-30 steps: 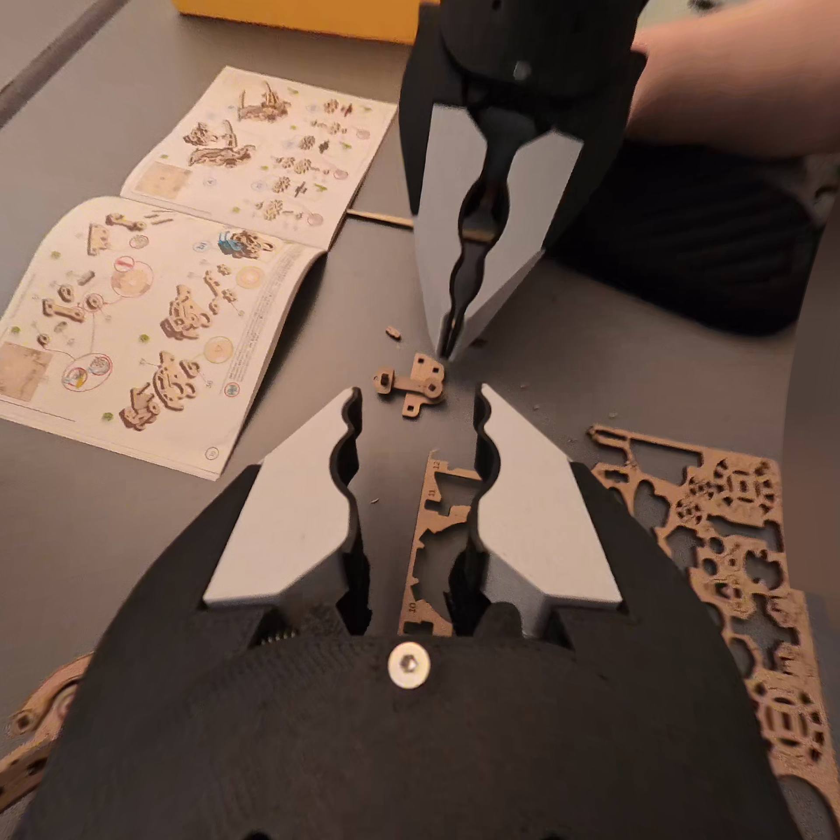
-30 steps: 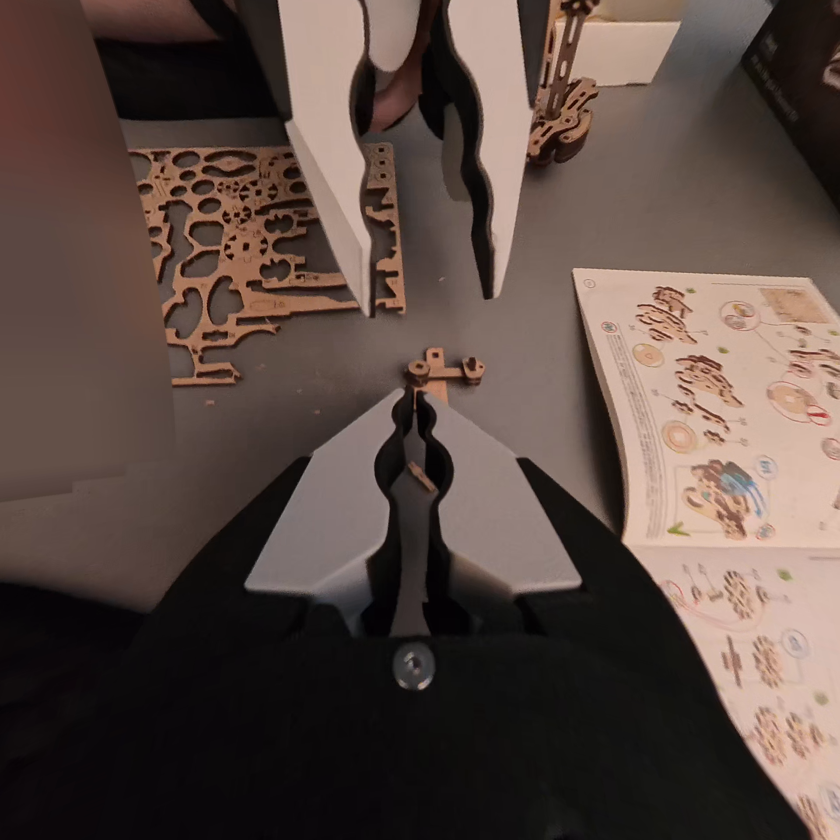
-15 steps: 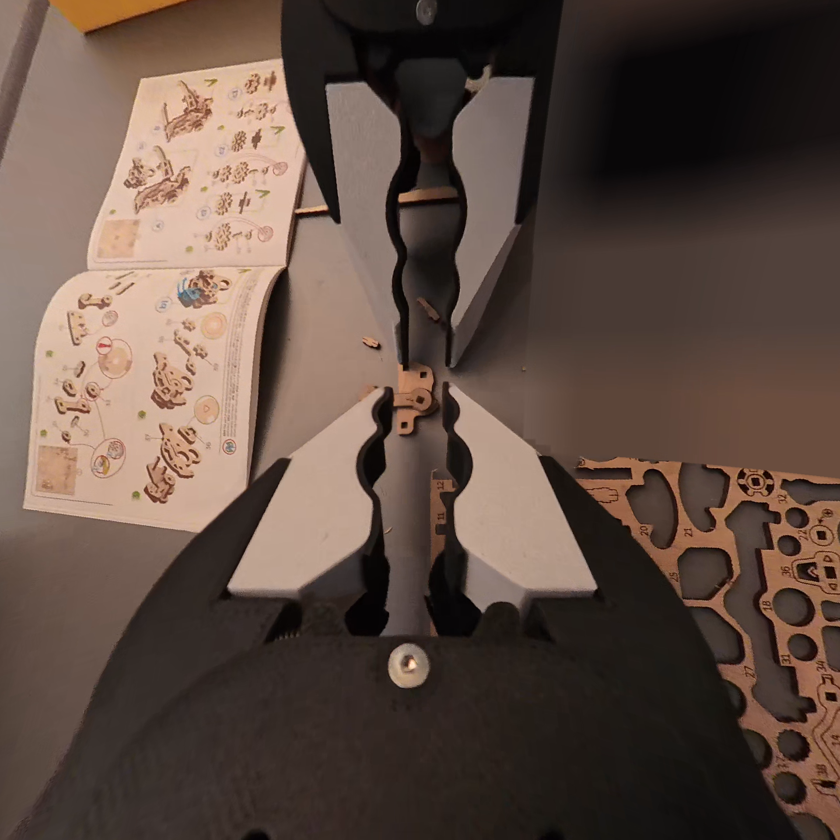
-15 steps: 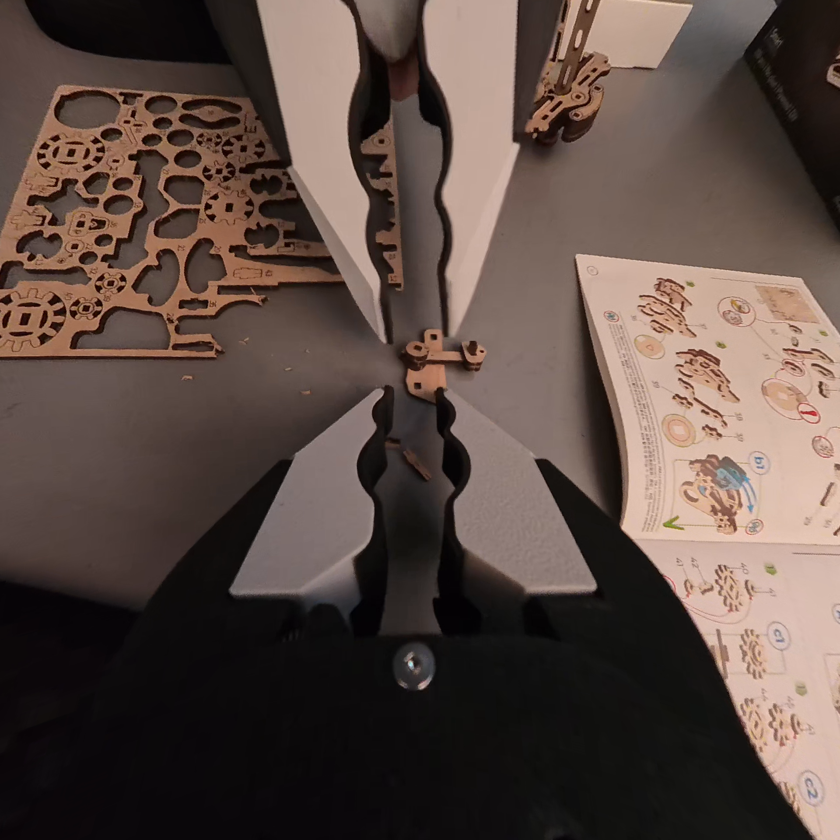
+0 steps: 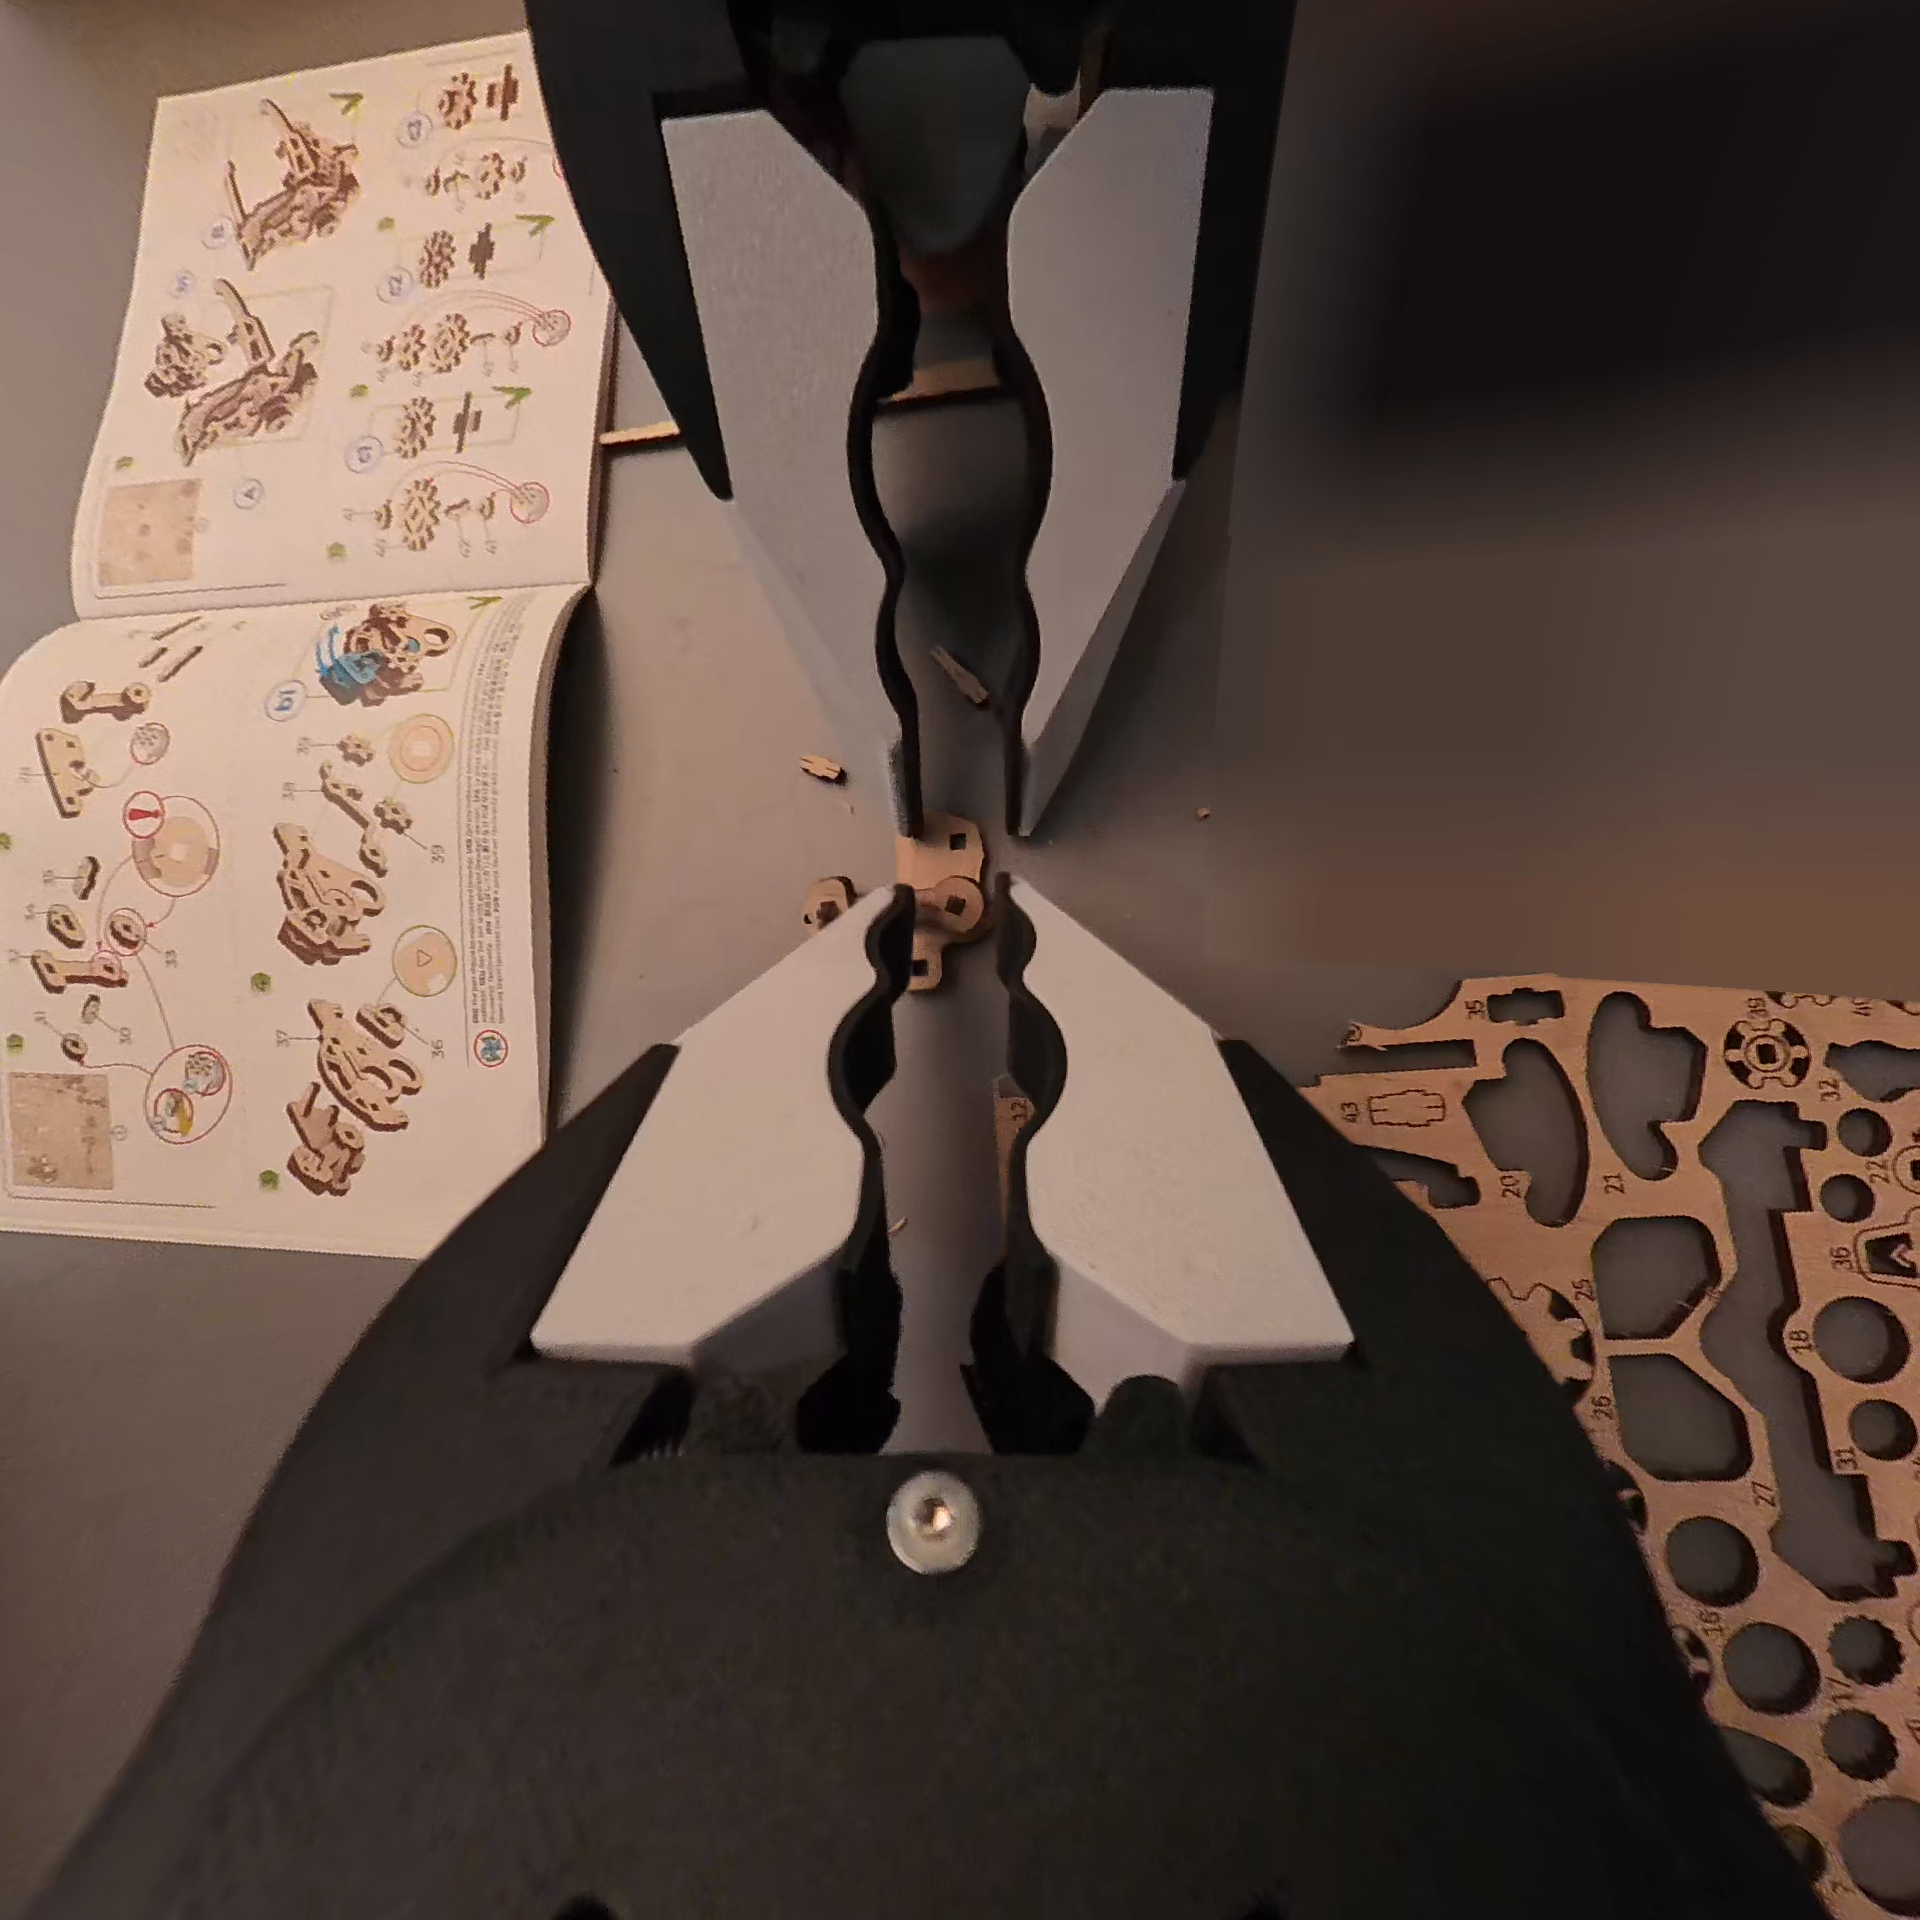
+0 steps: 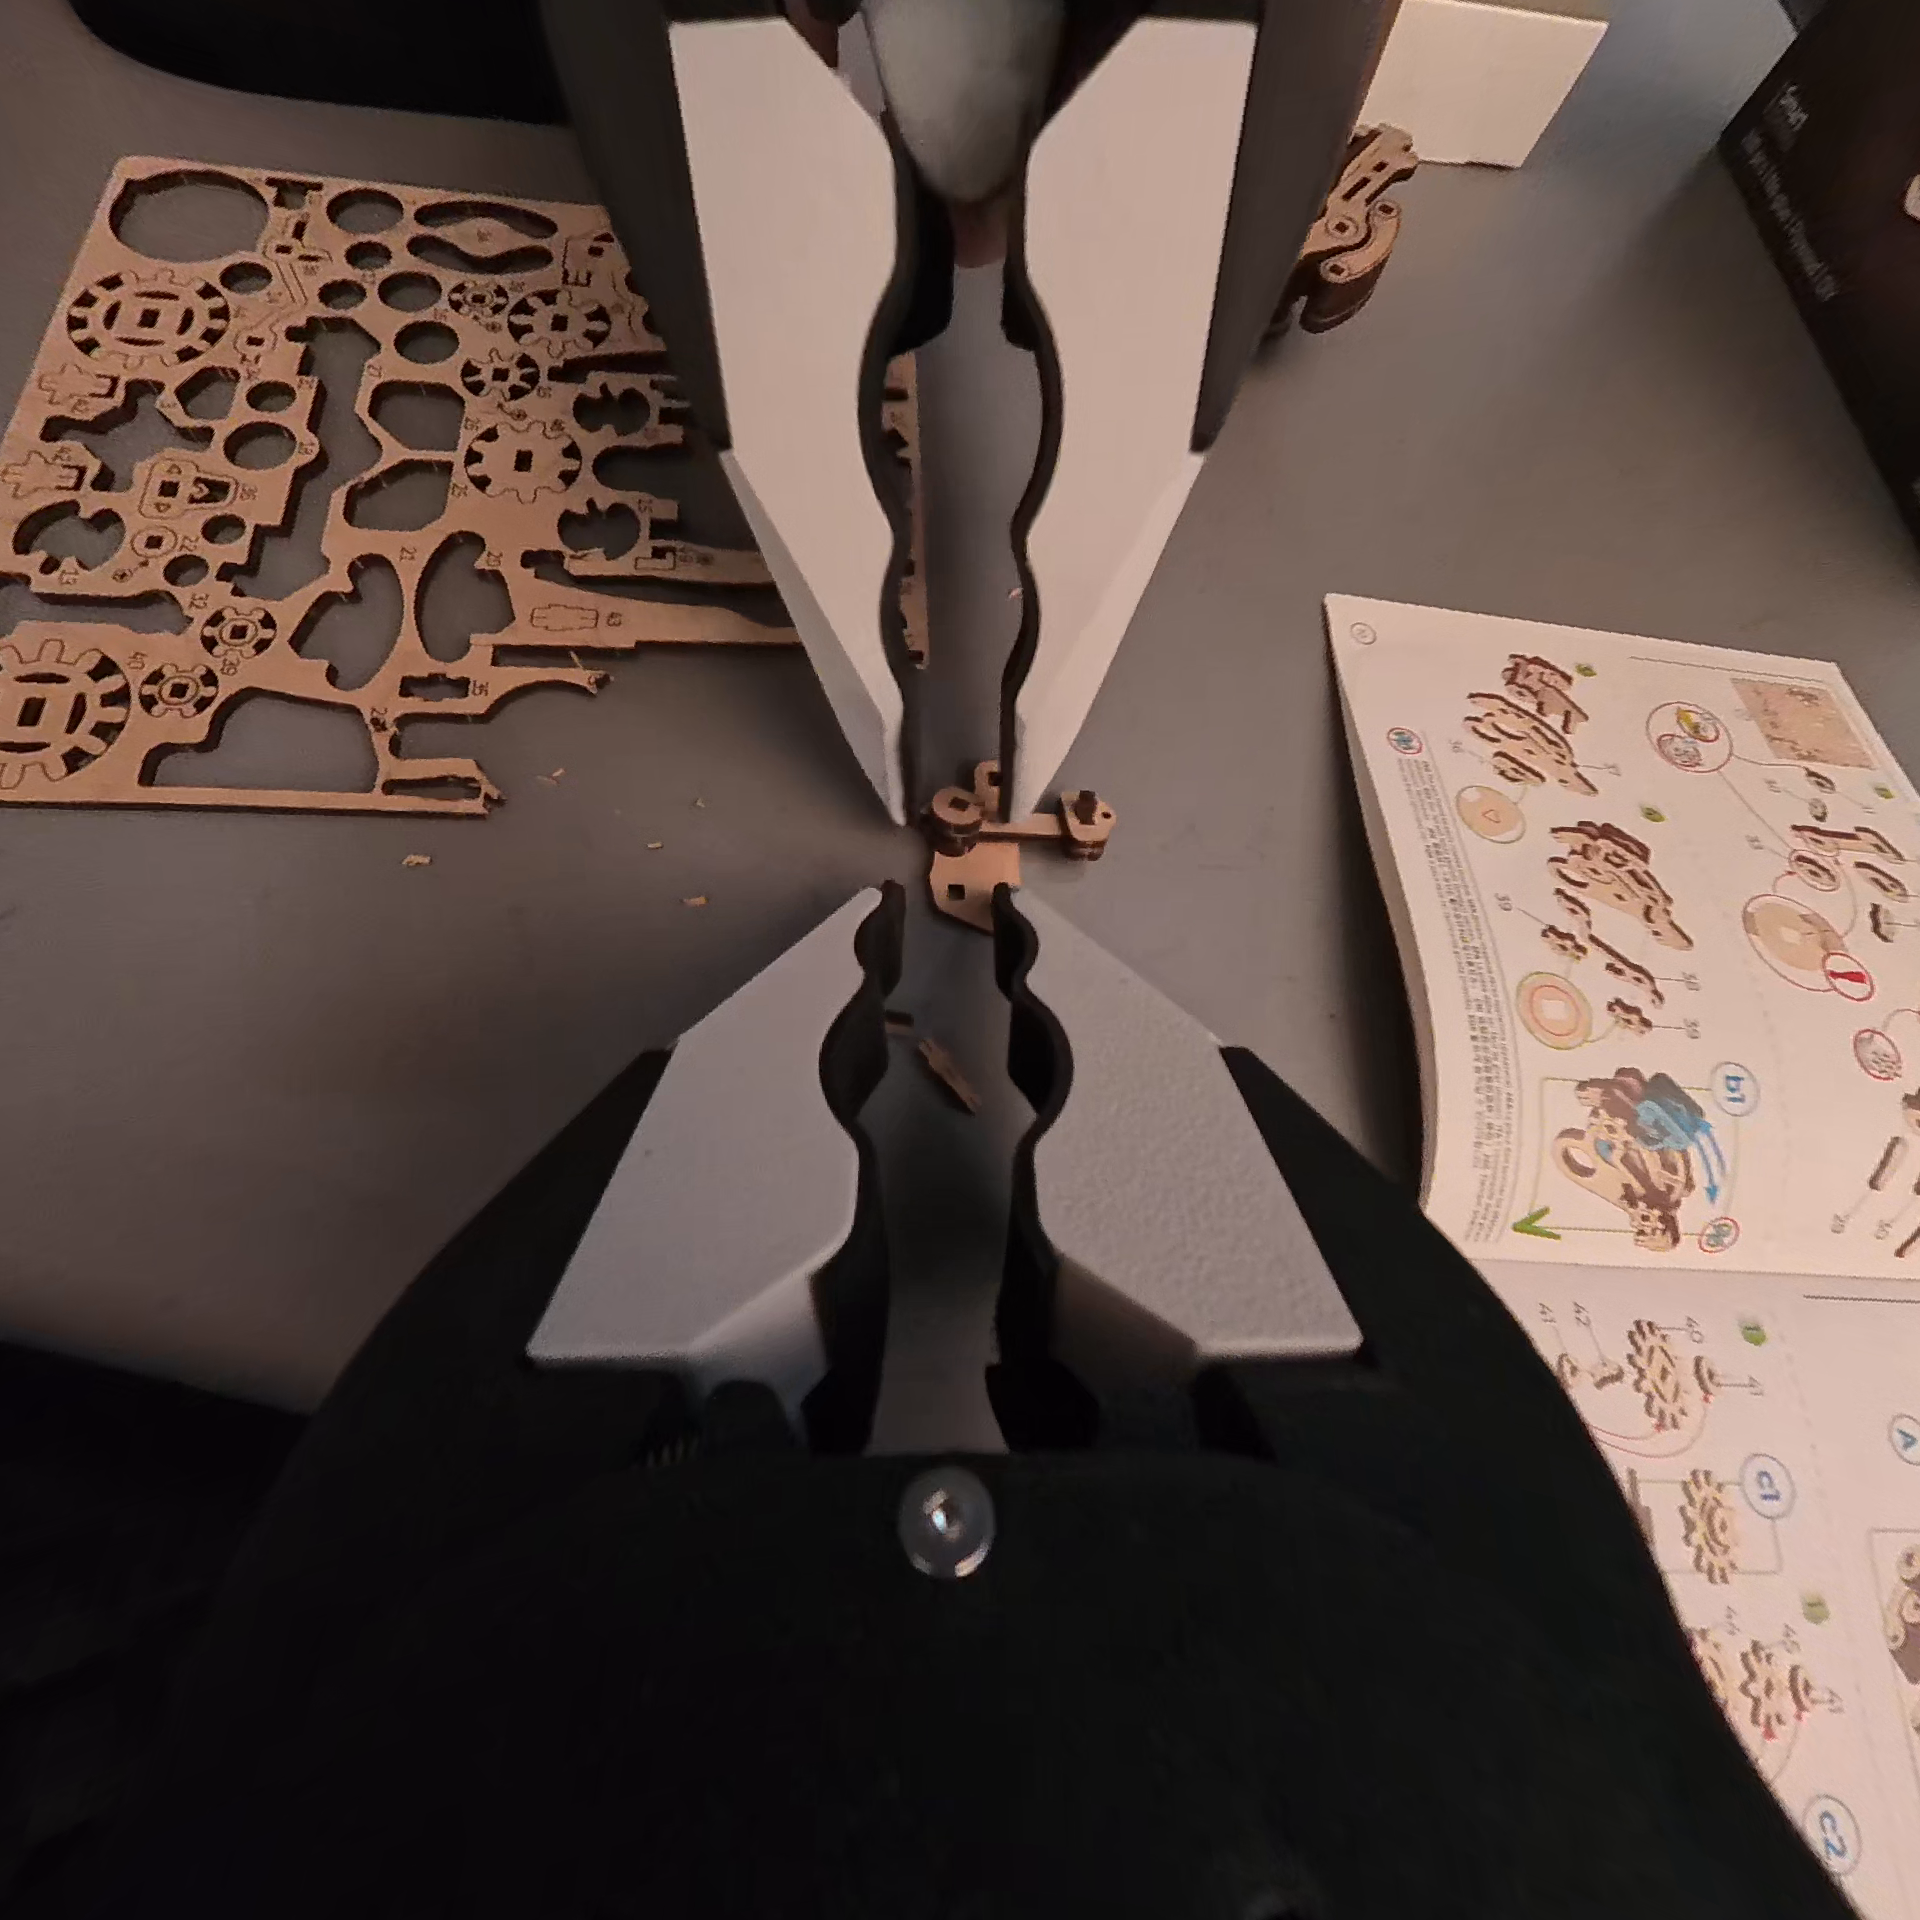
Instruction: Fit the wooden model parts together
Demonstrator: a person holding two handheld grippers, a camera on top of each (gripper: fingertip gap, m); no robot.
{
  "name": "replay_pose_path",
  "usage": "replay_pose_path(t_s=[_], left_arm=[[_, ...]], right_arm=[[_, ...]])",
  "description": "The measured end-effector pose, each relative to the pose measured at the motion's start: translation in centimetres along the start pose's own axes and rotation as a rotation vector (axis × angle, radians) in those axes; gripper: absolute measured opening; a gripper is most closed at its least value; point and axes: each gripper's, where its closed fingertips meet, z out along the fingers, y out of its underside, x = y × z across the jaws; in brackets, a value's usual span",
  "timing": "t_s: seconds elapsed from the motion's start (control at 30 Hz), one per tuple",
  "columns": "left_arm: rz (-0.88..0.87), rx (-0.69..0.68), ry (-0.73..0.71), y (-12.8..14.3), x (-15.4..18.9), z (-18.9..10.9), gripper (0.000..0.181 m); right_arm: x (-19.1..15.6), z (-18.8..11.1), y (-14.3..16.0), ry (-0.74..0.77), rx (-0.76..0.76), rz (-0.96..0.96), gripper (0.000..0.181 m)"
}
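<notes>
A small wooden sub-assembly of flat plates and a short arm with pegs lies on the grey table; it also shows in the right wrist view. My left gripper and right gripper face each other across it, tips nearly meeting. Both are open with a narrow gap. The left gripper's tips straddle one end of the part and the right gripper's tips reach its other end; I cannot tell if they touch it. A tiny loose wooden piece lies on the table between the right gripper's fingers.
A punched-out wooden sheet lies beside the grippers. An open instruction booklet lies on the other side. A partly built wooden model, a white box and a dark box stand behind the left gripper. Both grippers' tips are close together, under 4 cm apart.
The right gripper opened from shut. The left gripper narrowed its jaws. Both closed in on the small wooden part from opposite sides, and the left view swung to line up with the right gripper.
</notes>
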Motion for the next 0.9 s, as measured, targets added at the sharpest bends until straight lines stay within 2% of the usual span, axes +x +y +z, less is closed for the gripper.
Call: replay_pose_path(t_s=[0.37,0.9], left_arm=[[-0.039,0.001,0.028,0.08,0.03,0.12,0.009],[-0.003,-0.244,0.023,0.42,0.01,0.11,0.009]], right_arm=[[0.07,0.05,0.0,0.008,-0.002,-0.002,0.014],[0.16,-0.12,-0.21,0.025,0.018,-0.014,0.009]])
